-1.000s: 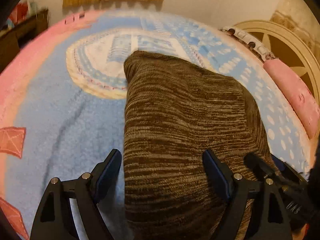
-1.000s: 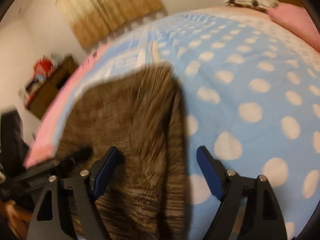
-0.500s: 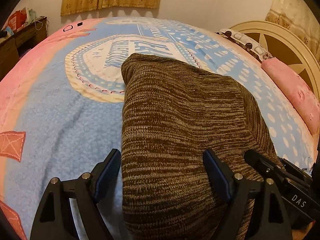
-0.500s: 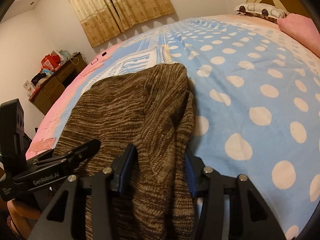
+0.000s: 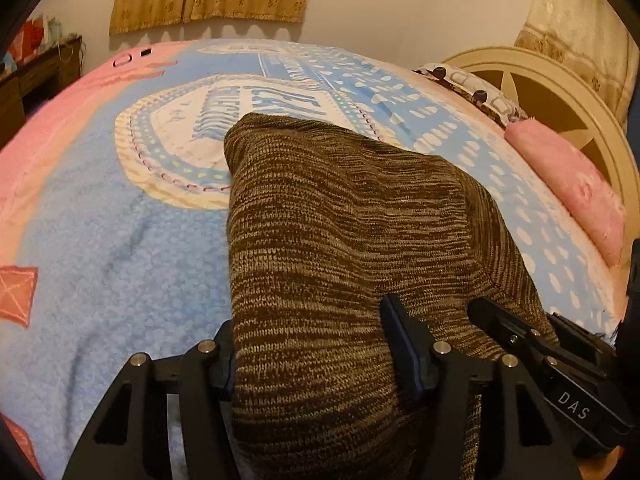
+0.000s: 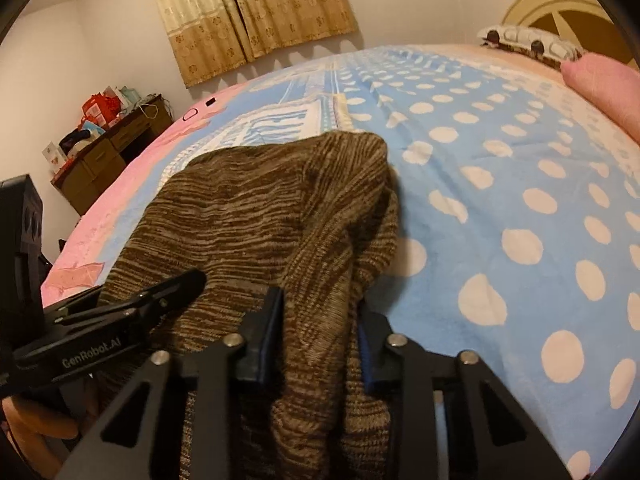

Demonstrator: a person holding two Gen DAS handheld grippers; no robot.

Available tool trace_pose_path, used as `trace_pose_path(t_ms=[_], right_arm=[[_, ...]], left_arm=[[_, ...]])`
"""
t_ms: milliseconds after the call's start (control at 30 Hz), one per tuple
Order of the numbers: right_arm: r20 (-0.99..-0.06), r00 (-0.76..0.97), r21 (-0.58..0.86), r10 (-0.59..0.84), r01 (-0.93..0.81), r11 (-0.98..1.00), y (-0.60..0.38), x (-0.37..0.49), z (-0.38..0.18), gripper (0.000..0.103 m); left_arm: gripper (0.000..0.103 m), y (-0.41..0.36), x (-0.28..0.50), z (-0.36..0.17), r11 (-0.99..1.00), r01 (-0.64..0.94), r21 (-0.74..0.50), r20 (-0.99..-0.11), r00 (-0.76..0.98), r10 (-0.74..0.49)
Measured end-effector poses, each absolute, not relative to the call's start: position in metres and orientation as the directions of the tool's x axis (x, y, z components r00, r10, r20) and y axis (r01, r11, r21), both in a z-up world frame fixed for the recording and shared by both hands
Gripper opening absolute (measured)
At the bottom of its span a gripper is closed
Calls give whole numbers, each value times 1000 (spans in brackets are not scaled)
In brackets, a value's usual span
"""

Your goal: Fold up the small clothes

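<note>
A brown striped knit garment [image 5: 340, 232] lies on the bed and runs from the near edge toward the middle; it also shows in the right wrist view [image 6: 260, 216]. My left gripper [image 5: 308, 348] is shut on the garment's near left part, with cloth bunched between its fingers. My right gripper [image 6: 320, 328] is shut on the garment's near right edge. The right gripper's body shows at the lower right of the left wrist view [image 5: 560, 368]. The left gripper's body shows at the lower left of the right wrist view [image 6: 112, 320].
The bed is covered by a blue, pink and white blanket [image 5: 120, 220] with white dots [image 6: 520, 200]. A pink pillow [image 5: 572, 184] and a cream headboard [image 5: 552, 92] lie to the right. A wooden desk [image 6: 108, 148] stands at the far left by the curtains [image 6: 256, 12].
Both grippers went from open to shut on the garment's near end: the right first, half a second ago, then the left. The garment has hardly moved.
</note>
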State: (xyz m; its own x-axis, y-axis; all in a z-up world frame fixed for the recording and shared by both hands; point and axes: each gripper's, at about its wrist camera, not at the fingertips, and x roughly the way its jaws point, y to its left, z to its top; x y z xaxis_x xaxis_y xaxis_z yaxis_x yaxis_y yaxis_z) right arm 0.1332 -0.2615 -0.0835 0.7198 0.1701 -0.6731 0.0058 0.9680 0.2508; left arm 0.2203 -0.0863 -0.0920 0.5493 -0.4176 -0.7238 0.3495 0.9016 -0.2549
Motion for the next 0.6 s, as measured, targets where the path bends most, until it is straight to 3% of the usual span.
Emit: trace_pose_path(t_ms=[600], right_arm=[[-651, 702, 413, 289, 7, 911, -285, 142, -94, 39]], left_arm=[[62, -86, 220, -92, 903, 349, -252, -718, 558, -416]])
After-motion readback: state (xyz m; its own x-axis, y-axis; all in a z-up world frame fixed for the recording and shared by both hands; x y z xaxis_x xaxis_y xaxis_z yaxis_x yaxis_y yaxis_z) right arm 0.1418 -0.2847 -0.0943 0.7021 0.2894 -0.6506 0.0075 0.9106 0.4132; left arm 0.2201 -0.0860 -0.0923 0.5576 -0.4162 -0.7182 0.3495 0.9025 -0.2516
